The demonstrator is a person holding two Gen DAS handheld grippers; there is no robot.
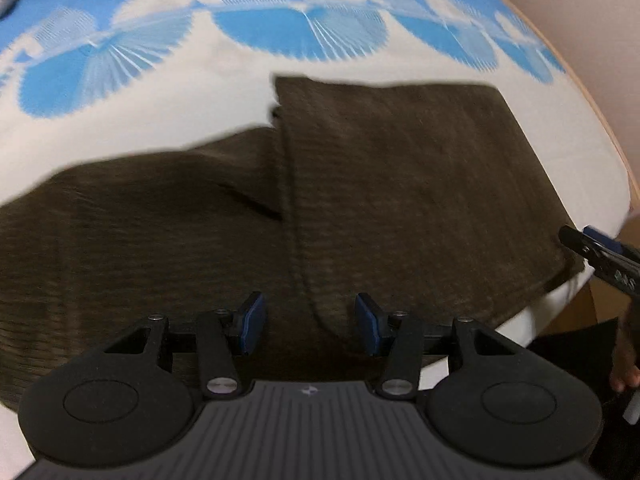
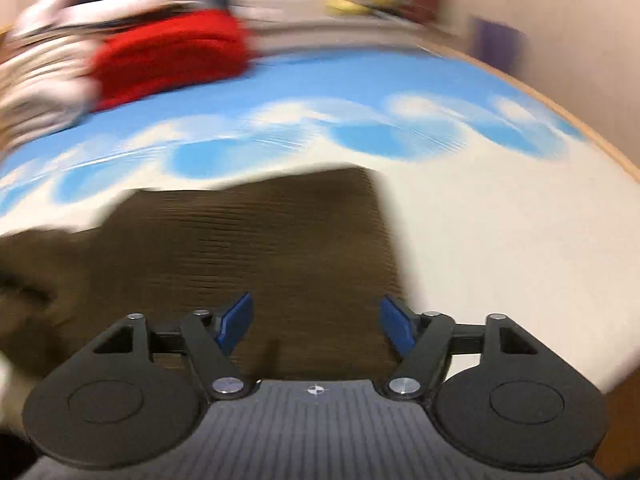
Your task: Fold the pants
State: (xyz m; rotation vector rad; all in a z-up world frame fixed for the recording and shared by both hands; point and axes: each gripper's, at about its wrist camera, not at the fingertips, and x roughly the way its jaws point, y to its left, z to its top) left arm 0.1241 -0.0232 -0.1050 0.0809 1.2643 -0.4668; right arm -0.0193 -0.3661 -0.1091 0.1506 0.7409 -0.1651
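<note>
Dark olive-brown ribbed pants (image 1: 360,184) lie flat on the blue-and-white cloth, with one part folded over the other along a seam down the middle. My left gripper (image 1: 310,324) is open and empty, just above the near edge of the pants at the seam. My right gripper (image 2: 316,322) is open and empty, above the near right part of the pants (image 2: 256,240). It also shows at the right edge of the left wrist view (image 1: 600,256), beside the pants' right corner. The right wrist view is blurred.
The table is covered by a cloth with blue fan shapes (image 1: 304,28). Its wooden rim (image 1: 592,92) curves down the right side. A red garment (image 2: 172,52) and a stack of light clothes (image 2: 44,80) lie at the far left.
</note>
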